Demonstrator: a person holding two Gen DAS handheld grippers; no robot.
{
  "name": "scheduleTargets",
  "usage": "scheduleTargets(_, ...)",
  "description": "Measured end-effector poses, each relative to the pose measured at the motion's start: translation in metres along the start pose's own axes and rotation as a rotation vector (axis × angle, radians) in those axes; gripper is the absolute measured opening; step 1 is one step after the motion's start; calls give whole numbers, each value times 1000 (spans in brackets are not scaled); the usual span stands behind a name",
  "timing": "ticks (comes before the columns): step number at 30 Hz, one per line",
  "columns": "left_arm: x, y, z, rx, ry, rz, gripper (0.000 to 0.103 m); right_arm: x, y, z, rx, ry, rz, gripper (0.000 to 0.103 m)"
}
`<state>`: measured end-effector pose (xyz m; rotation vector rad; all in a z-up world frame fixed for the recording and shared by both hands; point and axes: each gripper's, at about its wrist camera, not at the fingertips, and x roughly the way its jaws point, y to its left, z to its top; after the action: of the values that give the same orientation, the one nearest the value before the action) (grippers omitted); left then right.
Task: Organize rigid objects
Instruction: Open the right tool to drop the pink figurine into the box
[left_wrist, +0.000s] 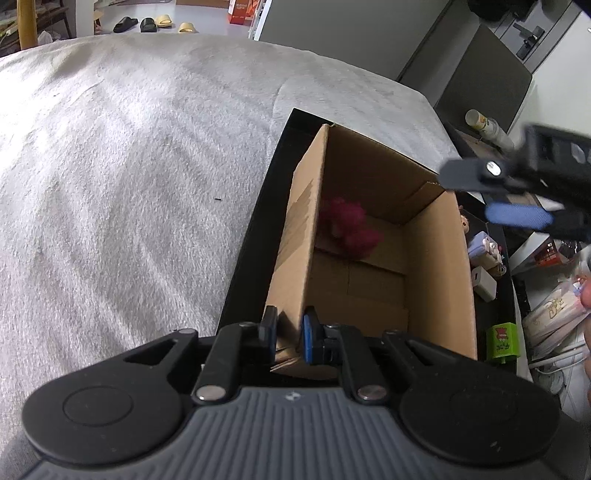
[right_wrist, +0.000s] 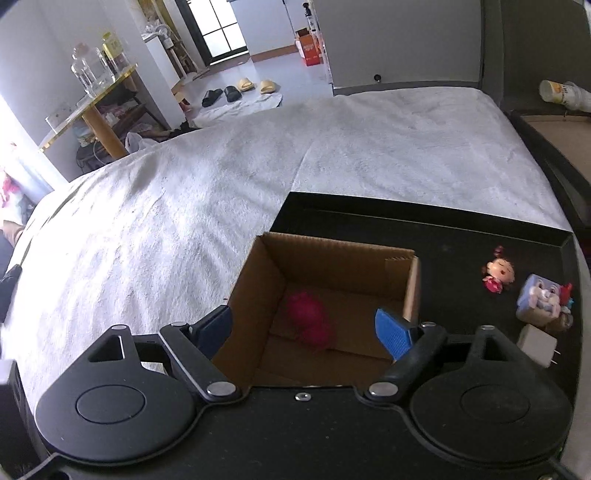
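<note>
At the near box wall, the left gripper (left_wrist: 290, 338) is clenched on the cardboard edge and should hold the box (right_wrist: 332, 295) steady; above it the right gripper (right_wrist: 303, 332) stands released, empty. Deep inside the box lies a fuzzy magenta toy (right_wrist: 310, 321), while figurines (right_wrist: 498, 271) wait on the black tray (right_wrist: 443, 236)
</note>
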<state>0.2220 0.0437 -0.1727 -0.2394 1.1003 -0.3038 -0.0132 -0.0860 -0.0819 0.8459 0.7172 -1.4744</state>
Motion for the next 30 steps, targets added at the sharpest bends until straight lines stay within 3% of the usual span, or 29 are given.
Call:
scheduleTargets(5, 0, -1, 0, 0, -4, 9, 12, -12, -5, -10, -11, -12, -29, 91)
scheduleTargets(10, 0, -3, -1, 2, -23, 20, 12, -29, -15, -20, 5, -72, -49, 100)
scheduleTargets(16, 0, -2, -2, -21, -50, 38, 12, -41, -27, -31, -2, -96, -68, 101)
scheduleTargets(30, -1, -6, -5, 13, -63, 47, 12, -62, -70, -67, 113, -36, -51, 100)
